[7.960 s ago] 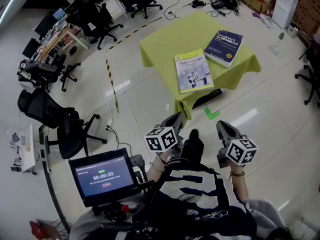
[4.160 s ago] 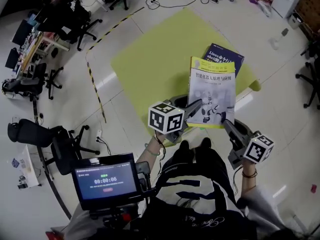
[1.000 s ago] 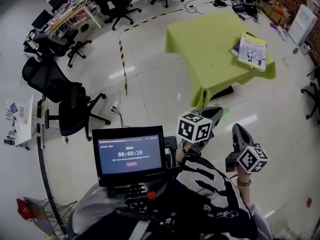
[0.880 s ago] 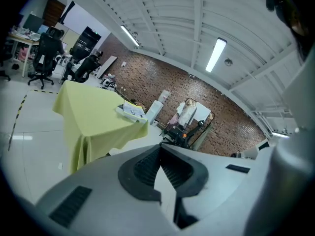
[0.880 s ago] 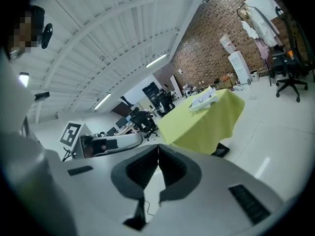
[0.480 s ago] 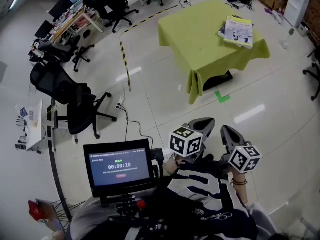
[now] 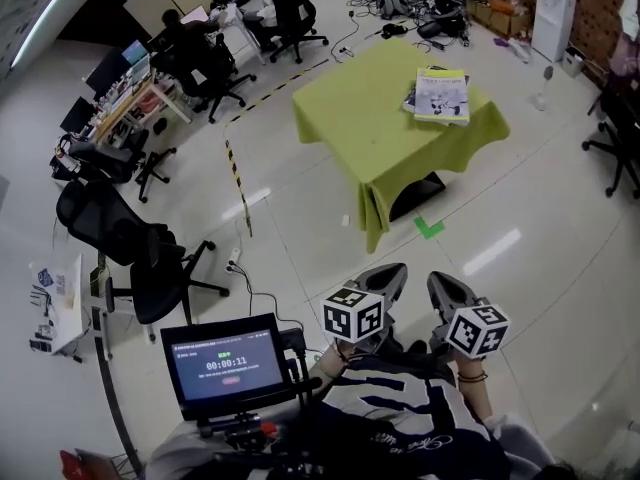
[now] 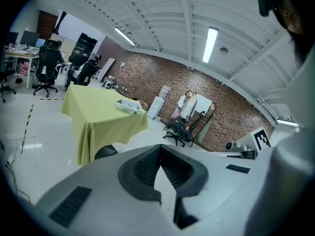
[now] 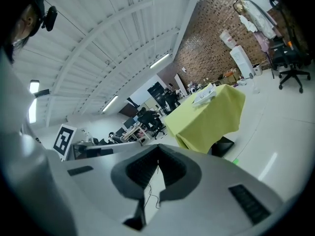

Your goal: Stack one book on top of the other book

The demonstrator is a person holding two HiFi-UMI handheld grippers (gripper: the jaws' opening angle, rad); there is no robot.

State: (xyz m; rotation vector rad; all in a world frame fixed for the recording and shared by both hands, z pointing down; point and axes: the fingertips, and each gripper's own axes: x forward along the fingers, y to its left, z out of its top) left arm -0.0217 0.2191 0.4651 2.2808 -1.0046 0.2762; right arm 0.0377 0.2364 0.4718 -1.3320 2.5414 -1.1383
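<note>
Left gripper point(image 7: 391, 272), right gripper point(image 7: 441, 283): jaws together.

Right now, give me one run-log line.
books: stacked on green table | left gripper: shut, empty | right gripper: shut, empty | both away from table

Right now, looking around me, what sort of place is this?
Probably an open-plan office or lab workroom: desks with monitors line one side, black swivel chairs stand about, and a brick wall rises behind a cloth-draped table bearing two stacked books.
</note>
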